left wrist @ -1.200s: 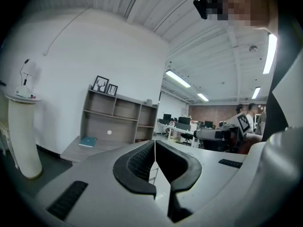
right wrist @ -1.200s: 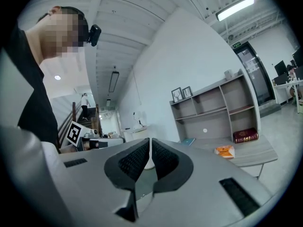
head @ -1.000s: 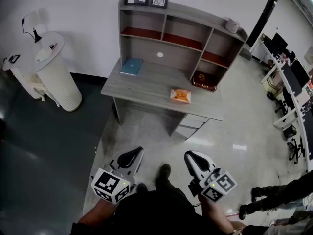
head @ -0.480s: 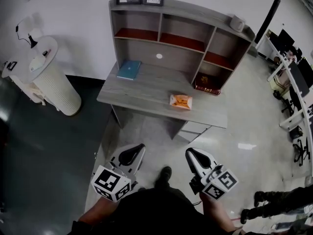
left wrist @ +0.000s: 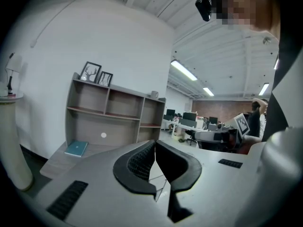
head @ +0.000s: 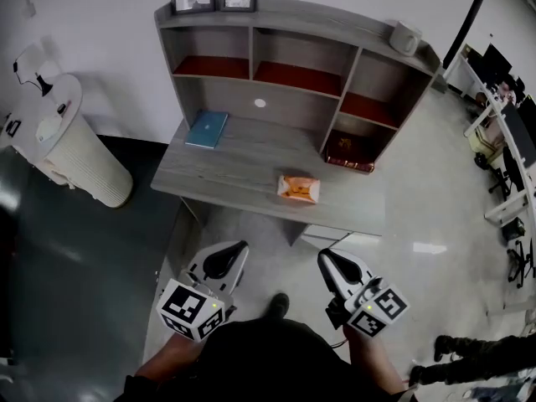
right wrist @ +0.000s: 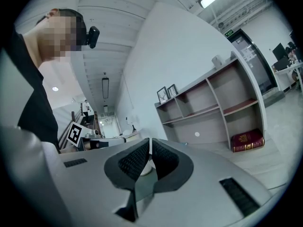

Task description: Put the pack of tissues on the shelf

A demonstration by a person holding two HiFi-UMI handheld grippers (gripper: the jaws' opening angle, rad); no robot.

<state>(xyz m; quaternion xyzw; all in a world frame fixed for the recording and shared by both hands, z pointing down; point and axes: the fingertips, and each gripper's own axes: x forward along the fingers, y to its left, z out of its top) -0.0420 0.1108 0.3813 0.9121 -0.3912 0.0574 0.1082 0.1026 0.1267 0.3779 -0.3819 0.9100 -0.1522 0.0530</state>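
1. Closer in the head view than a second ago, the pack of tissues has slid down toward me as I walk up. It lies flat on the desk, near the front edge and right of centre, untouched.
2. Behind it, the shelf stands along the back of the desk with its compartments open to me. A red book fills the low right compartment, and a blue book lies on the desk to the left.
3. Nearest me, the left gripper and right gripper ride side by side, both clenched on nothing. They are short of the desk's front edge and well apart from the pack.
4. To do this approach well, I judge that I should close the remaining gap squarely. I would release the right claw, the nearer one, before reaching and come in level over the front edge. The pack looks soft, so I would pinch it across its narrow sides with a light squeeze. Then I would lift it clear and aim for a bare compartment, not the one holding the red book.
5. Only the head view shows the pack. In both gripper views the gripper's own body covers that part of the desk. Those views do confirm that each pair of jaw tips meets with nothing held between them.
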